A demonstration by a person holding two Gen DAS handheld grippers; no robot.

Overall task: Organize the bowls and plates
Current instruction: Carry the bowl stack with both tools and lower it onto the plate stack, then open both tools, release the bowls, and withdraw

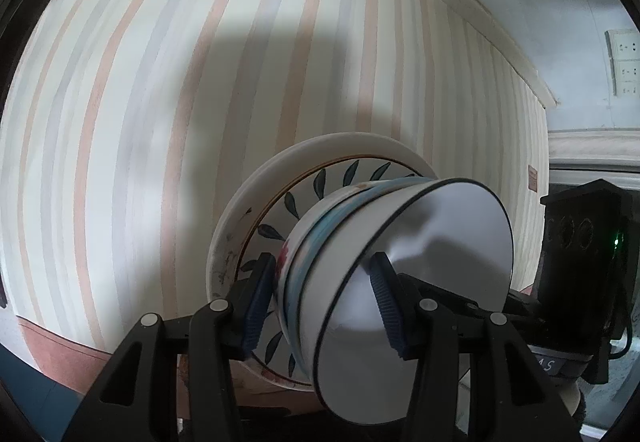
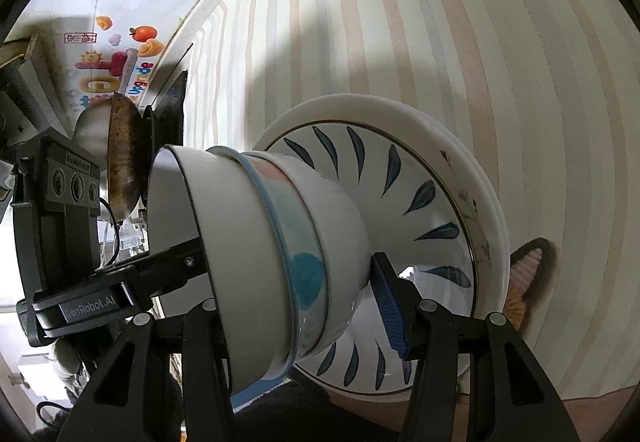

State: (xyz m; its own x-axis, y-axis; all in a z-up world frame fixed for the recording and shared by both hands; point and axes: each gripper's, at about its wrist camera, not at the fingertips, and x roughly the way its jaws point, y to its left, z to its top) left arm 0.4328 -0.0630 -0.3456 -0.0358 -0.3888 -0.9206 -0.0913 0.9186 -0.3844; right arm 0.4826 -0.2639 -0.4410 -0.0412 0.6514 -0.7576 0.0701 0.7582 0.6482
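Note:
Three nested bowls lie stacked on a blue-leaf plate (image 1: 320, 182) (image 2: 420, 202), which rests on a plain white plate (image 1: 244, 202) (image 2: 490, 202). The top bowl (image 1: 432, 266) (image 2: 224, 234) is white with a dark rim. Under it are a blue-banded bowl (image 2: 298, 262) and a white flowered bowl (image 2: 344, 226). My left gripper (image 1: 324, 302) is shut on the bowls' walls, one pad outside and one inside the top bowl. My right gripper (image 2: 300, 310) grips the opposite side: its right pad (image 2: 390, 306) presses the lowest bowl's outside, while the left finger is hidden inside the bowls.
A striped tablecloth (image 1: 160, 122) covers the table under the stack. A browned pan (image 2: 124, 162) stands at the table's far edge by the stickered wall. An orange-pink, dark-edged mat (image 2: 528, 270) lies beside the plates. Wall sockets (image 1: 624, 62) show at the right.

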